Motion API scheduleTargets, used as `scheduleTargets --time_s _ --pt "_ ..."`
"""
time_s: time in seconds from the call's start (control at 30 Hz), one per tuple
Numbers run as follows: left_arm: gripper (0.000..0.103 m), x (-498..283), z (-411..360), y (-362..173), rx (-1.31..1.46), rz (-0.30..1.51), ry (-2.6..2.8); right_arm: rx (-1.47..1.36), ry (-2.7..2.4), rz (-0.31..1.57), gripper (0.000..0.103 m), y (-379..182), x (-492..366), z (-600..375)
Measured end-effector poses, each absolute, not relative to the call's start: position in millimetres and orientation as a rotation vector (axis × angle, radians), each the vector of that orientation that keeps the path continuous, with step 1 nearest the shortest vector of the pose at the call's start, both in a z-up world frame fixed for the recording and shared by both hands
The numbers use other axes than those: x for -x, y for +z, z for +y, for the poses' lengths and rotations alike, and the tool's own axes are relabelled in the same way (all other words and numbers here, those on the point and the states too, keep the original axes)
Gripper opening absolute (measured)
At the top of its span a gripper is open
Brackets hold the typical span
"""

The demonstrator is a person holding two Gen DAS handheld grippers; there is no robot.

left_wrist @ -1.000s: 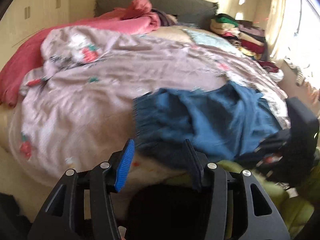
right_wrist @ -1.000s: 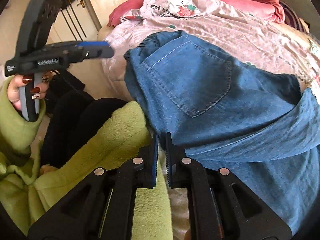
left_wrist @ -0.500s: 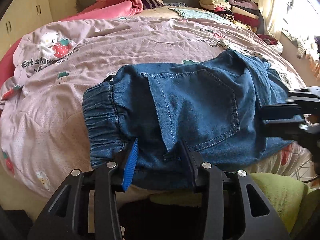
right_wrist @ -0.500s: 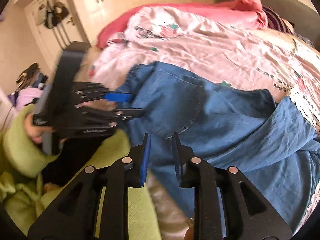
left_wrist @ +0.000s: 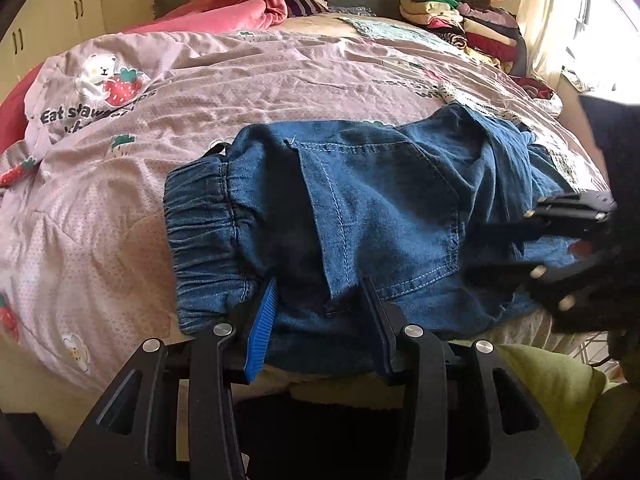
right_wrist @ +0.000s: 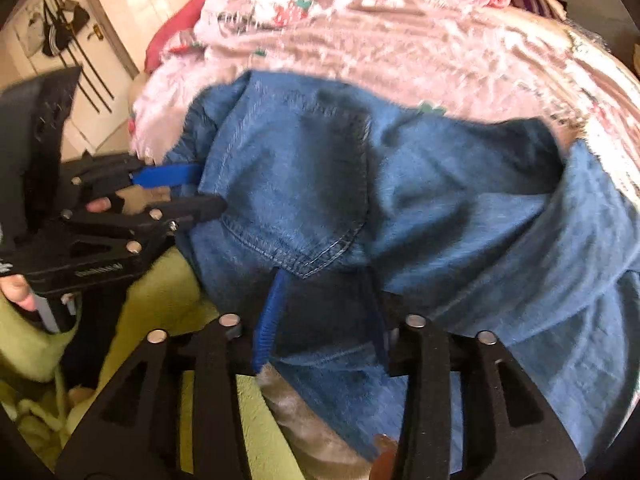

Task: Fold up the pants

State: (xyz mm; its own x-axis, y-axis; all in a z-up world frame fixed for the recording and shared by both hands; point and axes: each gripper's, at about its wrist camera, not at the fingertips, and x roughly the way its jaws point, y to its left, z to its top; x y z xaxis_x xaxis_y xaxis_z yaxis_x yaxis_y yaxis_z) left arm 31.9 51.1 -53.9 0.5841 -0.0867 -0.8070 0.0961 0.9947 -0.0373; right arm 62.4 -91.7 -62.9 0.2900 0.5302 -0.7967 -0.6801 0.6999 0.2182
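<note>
Blue denim pants [left_wrist: 360,216] lie on the pink bedspread [left_wrist: 240,80] at the bed's near edge, elastic waistband [left_wrist: 200,232] to the left, back pocket up. They also fill the right wrist view [right_wrist: 400,200]. My left gripper [left_wrist: 320,300] is open, its fingers astride the pants' near edge by the waistband. It shows in the right wrist view [right_wrist: 200,188] at the left. My right gripper [right_wrist: 324,300] is open at the pants' near edge below the pocket. It shows blurred in the left wrist view [left_wrist: 500,248] at the right.
A pink blanket [left_wrist: 240,4] is heaped at the headboard. A stack of folded clothes [left_wrist: 460,20] sits at the far right corner of the bed. A green fleece sleeve [right_wrist: 160,300] is at the bed's near side. Cupboards and hanging bags [right_wrist: 64,28] stand to the left.
Both grippers moved in to the pants' near edge. My right gripper went from shut to open. My left gripper stayed open and dropped from above the bed to the waistband.
</note>
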Motion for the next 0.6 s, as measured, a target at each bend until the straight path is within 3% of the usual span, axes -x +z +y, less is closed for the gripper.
scheduleTargets --time_s 0.23,0.4,0.5,0.6 --pt "0.056 -24.5 46.0 -38.9 -0.029 0.923 -0.11 0.098 0.726 0.906 0.047 -35.2 -73.0 -132.6" --pt "0.059 -18.2 41.6 -26.9 -0.035 0.902 -0.113 0.064 0.666 0.876 0.056 -28.7 -79.9 -153.8" --pt "0.068 -12.2 40.6 -14.8 -0.017 0.873 -0.128 0.047 0.631 0.862 0.059 -23.9 -85.9 -164.7" --pt "0.068 -7.8 37.2 -3.0 -0.005 0.846 -0.148 0.036 0.595 0.847 0.063 -20.7 -92.8 -176.7"
